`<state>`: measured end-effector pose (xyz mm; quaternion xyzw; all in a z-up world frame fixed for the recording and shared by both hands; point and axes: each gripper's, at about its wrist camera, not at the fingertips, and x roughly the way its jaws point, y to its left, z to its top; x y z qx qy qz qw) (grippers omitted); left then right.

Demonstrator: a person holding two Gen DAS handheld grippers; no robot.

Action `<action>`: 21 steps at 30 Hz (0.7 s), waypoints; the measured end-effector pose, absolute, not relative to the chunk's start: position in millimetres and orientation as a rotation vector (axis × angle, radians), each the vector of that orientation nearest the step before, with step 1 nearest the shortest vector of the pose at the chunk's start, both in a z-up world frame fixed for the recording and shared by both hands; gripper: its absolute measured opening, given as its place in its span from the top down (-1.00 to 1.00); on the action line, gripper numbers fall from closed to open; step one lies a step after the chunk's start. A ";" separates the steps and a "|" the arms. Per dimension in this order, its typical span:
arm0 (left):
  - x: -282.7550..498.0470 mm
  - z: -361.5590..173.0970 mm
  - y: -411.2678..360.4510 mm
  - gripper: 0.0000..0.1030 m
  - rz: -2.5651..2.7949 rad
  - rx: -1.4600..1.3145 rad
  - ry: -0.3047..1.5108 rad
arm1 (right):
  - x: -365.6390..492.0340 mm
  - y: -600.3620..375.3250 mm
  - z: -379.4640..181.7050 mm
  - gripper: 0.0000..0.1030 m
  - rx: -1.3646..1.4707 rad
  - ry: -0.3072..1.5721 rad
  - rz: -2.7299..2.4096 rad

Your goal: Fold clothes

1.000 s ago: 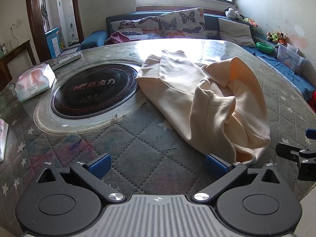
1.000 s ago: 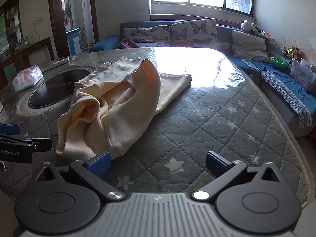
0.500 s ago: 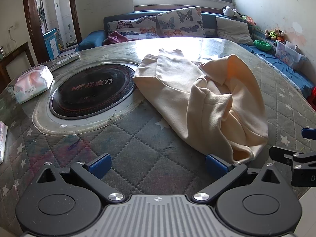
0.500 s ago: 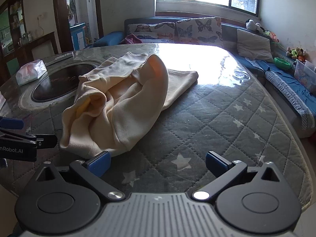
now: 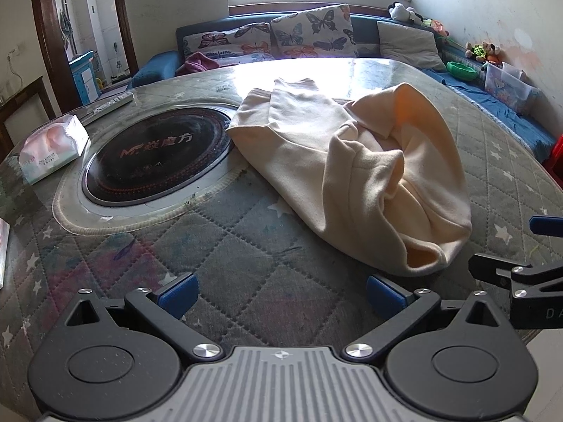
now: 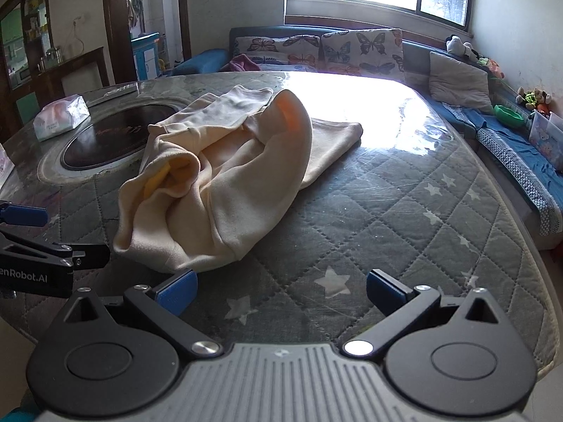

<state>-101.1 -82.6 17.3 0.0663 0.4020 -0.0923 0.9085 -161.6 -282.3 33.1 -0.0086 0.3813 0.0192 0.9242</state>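
Left wrist view, read from left to right around the garment: a tissue pack point(image 5: 52, 147) sits far left of it on the quilted surface point(image 5: 225, 263), then comes the round black hob point(image 5: 158, 154) set into the surface, whose right rim the garment's edge just overlaps. The garment point(image 5: 352, 176), cream and crumpled, lies in a loose heap right of the hob, one flat part reaching toward the far side and a bunched, open hem at the near end. The left claw point(image 5: 279, 293) hangs at the near edge with both blue pads spread wide and nothing between them; its right pad lies just beside the garment's near hem, though contact cannot be told. At the far right, the right claw point(image 5: 527, 246) shows as a black finger and a blue pad, near the hem but apart from it. Right wrist view: the left claw point(image 6: 45, 235) enters at the left, beside the garment point(image 6: 228, 183); the right claw point(image 6: 279, 293) is released too, its left pad just at the garment's near hem and its right pad over bare quilting point(image 6: 404, 218). Behind the surface a sofa point(image 6: 352, 49) with butterfly cushions runs under the window.
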 end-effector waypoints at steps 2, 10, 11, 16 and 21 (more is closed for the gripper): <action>-101.2 16.3 -83.5 -1.00 -0.191 0.142 0.834 | -161.7 -281.6 32.6 -1.00 -0.018 0.785 0.043; -102.7 13.2 -86.1 -1.00 -0.196 0.156 0.844 | -163.0 -279.2 30.7 -1.00 -0.024 0.792 0.052; -102.9 12.9 -86.5 -1.00 -0.197 0.157 0.845 | -163.2 -279.0 30.6 -1.00 -0.024 0.793 0.054; -102.9 11.9 -87.9 -1.00 -0.201 0.161 0.846 | -162.9 -277.4 29.7 -1.00 -0.030 0.796 0.055; -102.5 10.5 -88.6 -1.00 -0.202 0.163 0.850 | -162.6 -276.9 28.6 -1.00 -0.030 0.800 0.054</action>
